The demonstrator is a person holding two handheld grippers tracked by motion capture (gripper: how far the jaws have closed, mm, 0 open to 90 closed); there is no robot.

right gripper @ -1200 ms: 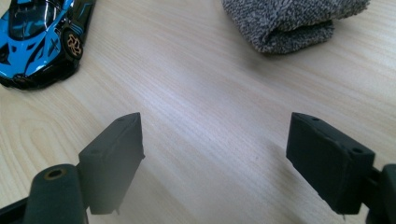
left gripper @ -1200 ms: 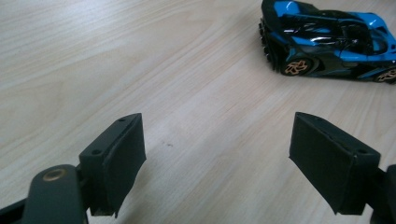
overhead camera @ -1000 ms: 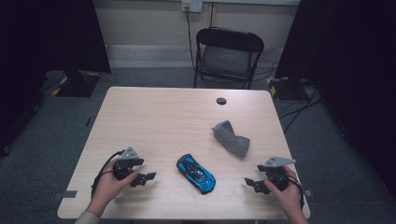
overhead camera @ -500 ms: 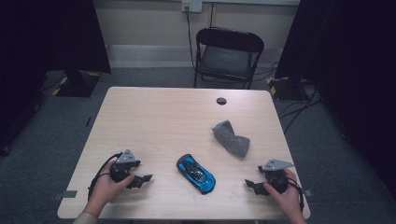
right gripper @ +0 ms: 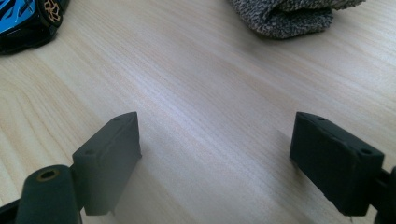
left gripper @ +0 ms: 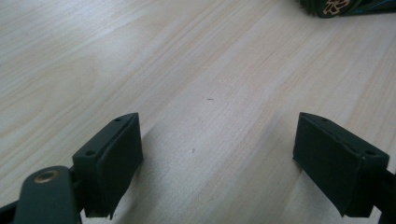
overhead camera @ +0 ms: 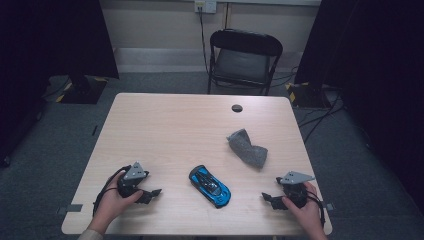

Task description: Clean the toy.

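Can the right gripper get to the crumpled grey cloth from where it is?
Probably yes. The right gripper is open, and bare wooden table lies between it and the crumpled grey cloth.

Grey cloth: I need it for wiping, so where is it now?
In the high view, the grey cloth lies on the table's right half, just beyond the blue toy car, ahead of the right gripper.

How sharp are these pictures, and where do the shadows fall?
High view: soft overall, room edges dark, table evenly lit. Left gripper view: wood grain crisp, shadow under each jaw. Right gripper view: blue toy car and grey cloth slightly blurred at the top.
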